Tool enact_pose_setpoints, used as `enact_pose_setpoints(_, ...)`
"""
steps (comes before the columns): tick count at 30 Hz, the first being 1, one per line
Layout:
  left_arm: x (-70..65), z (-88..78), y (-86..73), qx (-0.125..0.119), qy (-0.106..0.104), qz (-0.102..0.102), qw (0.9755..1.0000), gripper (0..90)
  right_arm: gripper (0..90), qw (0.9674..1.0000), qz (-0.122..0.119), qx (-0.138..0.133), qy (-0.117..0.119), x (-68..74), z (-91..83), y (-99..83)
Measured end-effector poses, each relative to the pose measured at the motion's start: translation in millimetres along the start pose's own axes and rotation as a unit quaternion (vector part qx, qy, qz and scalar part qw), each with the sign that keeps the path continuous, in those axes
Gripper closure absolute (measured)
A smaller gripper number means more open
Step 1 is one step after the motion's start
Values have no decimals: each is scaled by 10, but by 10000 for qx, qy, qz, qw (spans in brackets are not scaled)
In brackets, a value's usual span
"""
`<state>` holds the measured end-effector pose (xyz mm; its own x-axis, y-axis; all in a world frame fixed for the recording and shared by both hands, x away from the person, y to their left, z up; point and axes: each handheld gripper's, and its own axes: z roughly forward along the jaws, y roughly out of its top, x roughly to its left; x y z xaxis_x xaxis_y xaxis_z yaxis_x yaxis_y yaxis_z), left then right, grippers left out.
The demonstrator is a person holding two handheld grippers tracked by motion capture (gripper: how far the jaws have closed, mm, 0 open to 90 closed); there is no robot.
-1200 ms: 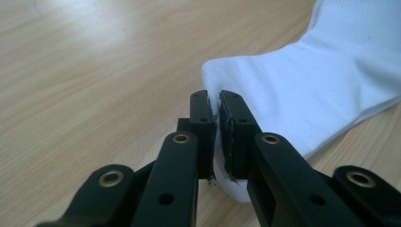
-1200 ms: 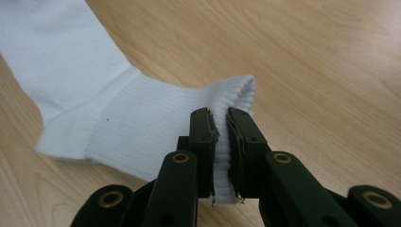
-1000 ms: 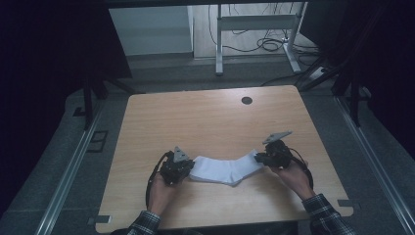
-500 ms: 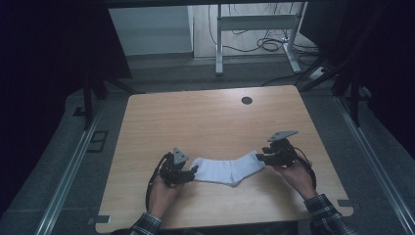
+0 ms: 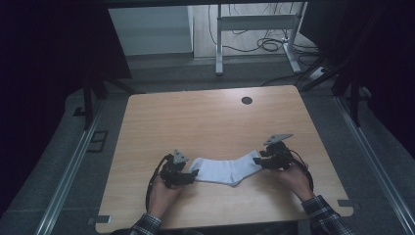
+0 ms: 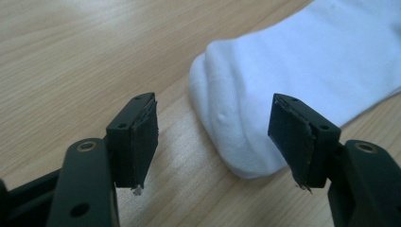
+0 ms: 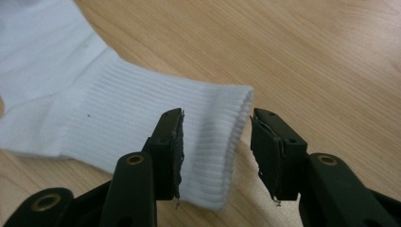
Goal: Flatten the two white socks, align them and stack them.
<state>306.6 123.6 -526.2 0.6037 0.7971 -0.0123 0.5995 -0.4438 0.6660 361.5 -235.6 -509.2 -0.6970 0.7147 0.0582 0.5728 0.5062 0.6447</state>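
A white sock (image 5: 225, 169) lies flat on the wooden table (image 5: 205, 122), near the front edge, bent in a shallow arc. My left gripper (image 5: 190, 175) is at its toe end and stands open. In the left gripper view the rounded toe (image 6: 236, 118) lies between the two pads, and neither pad presses on it. My right gripper (image 5: 261, 161) is at the ribbed cuff end and is also open. In the right gripper view the cuff (image 7: 213, 142) sits between the jaws, the left pad (image 7: 174, 142) close against it, with a gap on the right side.
A dark round cable hole (image 5: 246, 100) sits near the table's far edge. Bare wood stretches beyond the sock. Past the table stand a metal desk frame (image 5: 254, 29) and loose cables on the floor. Rails run along both sides of the table.
Both hands have shifted only slightly, a little toward the front edge. The sock lies in about the same place and shape.
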Motion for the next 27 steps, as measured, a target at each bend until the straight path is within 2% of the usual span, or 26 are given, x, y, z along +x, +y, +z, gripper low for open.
enact_pose_setpoints(5,2,88,32,144,260,205,9993,328,536,9998,-70,149,-103,-8,61,-35)
enact_pose_setpoints(10,77,162,94,60,447,187,9988,327,529,9998,-54,154,-113,-11,94,-35)
enact_pose_setpoints(15,110,136,81,-53,257,46,9996,305,513,9999,-55,117,-92,-5,88,-33)
enact_pose_setpoints(19,126,79,90,-268,-6,-150,9995,274,432,10000,-53,42,-48,-6,80,-29)
enact_pose_setpoints(23,135,-49,46,-421,-201,-146,9988,215,363,9999,-90,-136,-35,16,-7,-29)
enact_pose_setpoints(27,159,-210,-42,-552,-265,-96,9981,161,312,9993,-94,-370,21,7,-145,-60)
